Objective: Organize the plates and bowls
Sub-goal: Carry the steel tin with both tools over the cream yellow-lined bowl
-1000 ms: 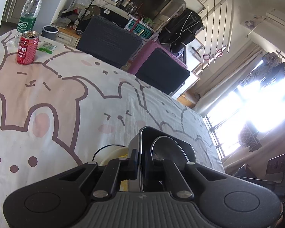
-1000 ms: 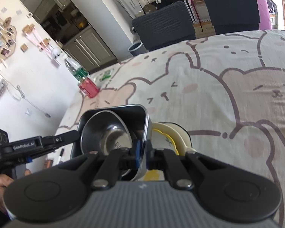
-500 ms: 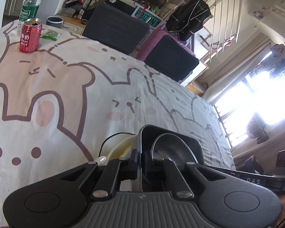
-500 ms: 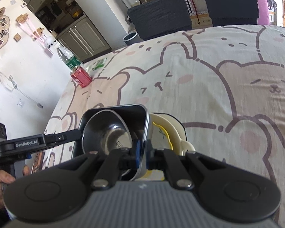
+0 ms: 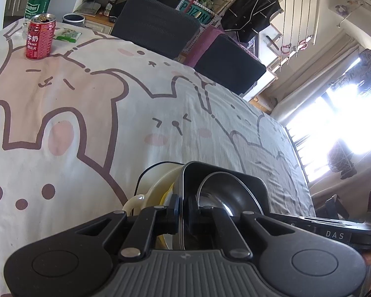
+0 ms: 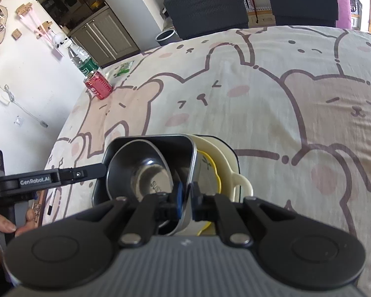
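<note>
A square, dark metal tray point(image 6: 146, 146) with rounded corners is pinched at opposite rims by the left gripper point(image 5: 183, 206) and right gripper point(image 6: 186, 196). A round steel bowl point(image 6: 138, 170) sits inside it; a glossy cream dish point(image 6: 225, 158) lies just beside the tray, on the wrinkled bear-print cloth point(image 6: 272, 104).

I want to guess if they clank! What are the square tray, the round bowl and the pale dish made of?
Square tray: looks like dark brushed metal with a thin rim. Round bowl: shiny steel, mirror glints and stamped letters. Pale dish: cream, smooth and glossy with a handle, probably ceramic, maybe plastic.
</note>
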`<state>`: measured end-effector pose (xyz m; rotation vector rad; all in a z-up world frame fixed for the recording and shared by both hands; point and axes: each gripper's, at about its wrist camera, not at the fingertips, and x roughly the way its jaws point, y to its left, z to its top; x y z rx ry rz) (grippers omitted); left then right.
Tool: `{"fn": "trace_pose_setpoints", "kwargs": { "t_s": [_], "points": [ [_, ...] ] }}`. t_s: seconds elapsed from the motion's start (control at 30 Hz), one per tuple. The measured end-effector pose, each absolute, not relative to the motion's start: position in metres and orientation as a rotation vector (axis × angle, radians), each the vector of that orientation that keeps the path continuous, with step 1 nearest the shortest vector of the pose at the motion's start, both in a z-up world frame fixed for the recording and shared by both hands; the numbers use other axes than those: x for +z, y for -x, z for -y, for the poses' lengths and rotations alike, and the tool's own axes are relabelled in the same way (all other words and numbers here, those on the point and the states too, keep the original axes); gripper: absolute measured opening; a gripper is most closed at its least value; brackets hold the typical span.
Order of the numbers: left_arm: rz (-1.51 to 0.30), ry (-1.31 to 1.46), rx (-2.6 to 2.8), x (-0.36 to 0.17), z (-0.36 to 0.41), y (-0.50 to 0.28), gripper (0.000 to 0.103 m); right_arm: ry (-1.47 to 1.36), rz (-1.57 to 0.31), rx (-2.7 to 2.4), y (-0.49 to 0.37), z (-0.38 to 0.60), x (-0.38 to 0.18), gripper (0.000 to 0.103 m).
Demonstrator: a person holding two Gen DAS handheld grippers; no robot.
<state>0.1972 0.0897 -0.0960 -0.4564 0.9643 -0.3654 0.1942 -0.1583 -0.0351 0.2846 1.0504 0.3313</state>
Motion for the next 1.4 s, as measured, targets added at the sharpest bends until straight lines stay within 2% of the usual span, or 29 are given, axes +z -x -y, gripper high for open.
{"fn": "trace_pose_setpoints", "kwargs": {
  "t_s": [0.9,1.1,1.4],
  "points": [
    [-1.002,0.441,-0.385,-0.102,-0.083,-0.200,0.007,-0.236,-1.115,0.307,-0.200,0.157,-0.046,0.013],
    [-0.988,0.450,-0.403,-0.099,-0.083,-0.199,0.009,-0.265,-1.093,0.343,-0.199,0.158,-0.043,0.021],
    [-0.996,0.435,-0.401,-0.100,-0.083,-0.199,0.009,-0.264,-1.088,0.290,-0.201,0.163,-0.044,0.021]
  ]
}}
